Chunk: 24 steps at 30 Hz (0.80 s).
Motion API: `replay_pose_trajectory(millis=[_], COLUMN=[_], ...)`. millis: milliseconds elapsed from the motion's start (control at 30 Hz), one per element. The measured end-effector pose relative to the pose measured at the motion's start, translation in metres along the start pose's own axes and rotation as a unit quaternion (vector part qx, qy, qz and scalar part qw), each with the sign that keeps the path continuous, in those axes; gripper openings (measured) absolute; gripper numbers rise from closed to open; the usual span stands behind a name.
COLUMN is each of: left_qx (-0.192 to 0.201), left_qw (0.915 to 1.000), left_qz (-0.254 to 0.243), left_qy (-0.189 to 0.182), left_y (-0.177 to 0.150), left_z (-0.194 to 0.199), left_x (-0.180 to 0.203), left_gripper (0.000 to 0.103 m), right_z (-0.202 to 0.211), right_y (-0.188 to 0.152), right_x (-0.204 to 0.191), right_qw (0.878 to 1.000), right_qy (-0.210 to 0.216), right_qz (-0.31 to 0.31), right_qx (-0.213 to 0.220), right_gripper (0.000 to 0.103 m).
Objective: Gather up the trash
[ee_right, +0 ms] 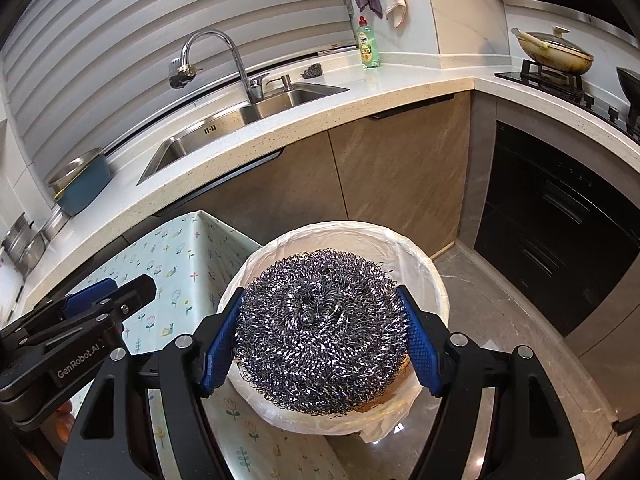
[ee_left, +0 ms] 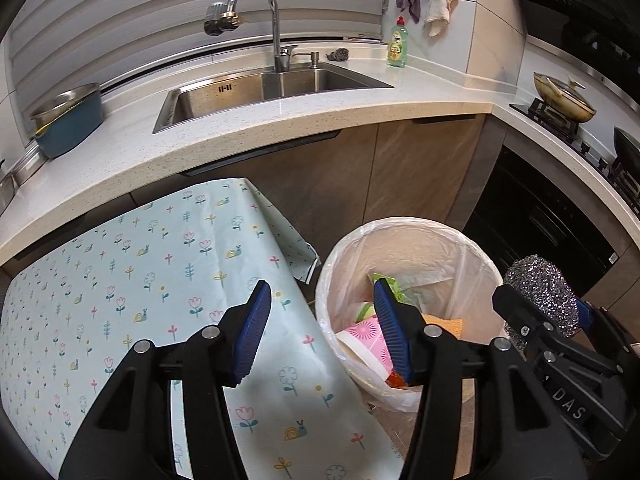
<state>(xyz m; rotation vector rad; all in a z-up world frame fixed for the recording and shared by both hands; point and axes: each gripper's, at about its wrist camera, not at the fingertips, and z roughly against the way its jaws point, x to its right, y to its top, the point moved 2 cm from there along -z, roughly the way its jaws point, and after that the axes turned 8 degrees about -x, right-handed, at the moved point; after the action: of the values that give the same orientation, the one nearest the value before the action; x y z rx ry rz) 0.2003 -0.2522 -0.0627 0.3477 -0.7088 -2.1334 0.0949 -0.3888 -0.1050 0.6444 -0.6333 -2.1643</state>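
A bin with a white liner (ee_left: 400, 226) stands on the floor beside a table with a flowered cloth (ee_left: 140, 280). Pink, green and orange rubbish (ee_left: 368, 336) lies in the bin. My left gripper (ee_left: 320, 286) is open and holds nothing; one pad hangs over the cloth, the other over the bin's mouth. My right gripper (ee_right: 320, 292) is shut on a round steel-wool scourer (ee_right: 320, 332), held just above the bin (ee_right: 360, 229). The left wrist view shows that scourer (ee_left: 536, 280) in the right gripper (ee_left: 548, 304) at the bin's right side. The left gripper (ee_right: 124, 284) shows at left.
Behind the bin runs a stone counter (ee_left: 320, 120) with a steel sink (ee_left: 260, 92), tap, green dish soap bottle (ee_left: 397, 46) and a second scourer (ee_right: 313, 71). A blue pot (ee_left: 68, 120) sits at left. A hob with a lidded wok (ee_right: 554, 56) and a dark oven (ee_right: 560, 220) stand at right.
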Motion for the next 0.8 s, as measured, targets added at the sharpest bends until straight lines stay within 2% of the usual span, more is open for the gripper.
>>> replay_pose_trajectory(millis=[200,533,800], left_qx=[-0.001,0.012,0.023], left_qw=[0.9998,0.9980,0.9965], left_qz=[0.013,0.032,0.044], left_qy=[0.018,0.052,0.067], left_y=[-0.002,-0.005,-0.011], left_z=[0.000,0.010,0.025], left_x=[-0.014,-0.038,-0.050], left_gripper=[0.051,0.068,0.073], right_z=[-0.009,-0.011,0.003], right_y=[0.005,0.018,0.018], right_x=[-0.013,-0.037,-0.050], right_qw=[1.000,0.999,0.998], right_qy=[-0.002,-0.015,-0.015], right_qz=[0.018,0.047,0.067], right_qx=[-0.008,0.001,0.009], right_gripper=[0.070,0.075,0.077])
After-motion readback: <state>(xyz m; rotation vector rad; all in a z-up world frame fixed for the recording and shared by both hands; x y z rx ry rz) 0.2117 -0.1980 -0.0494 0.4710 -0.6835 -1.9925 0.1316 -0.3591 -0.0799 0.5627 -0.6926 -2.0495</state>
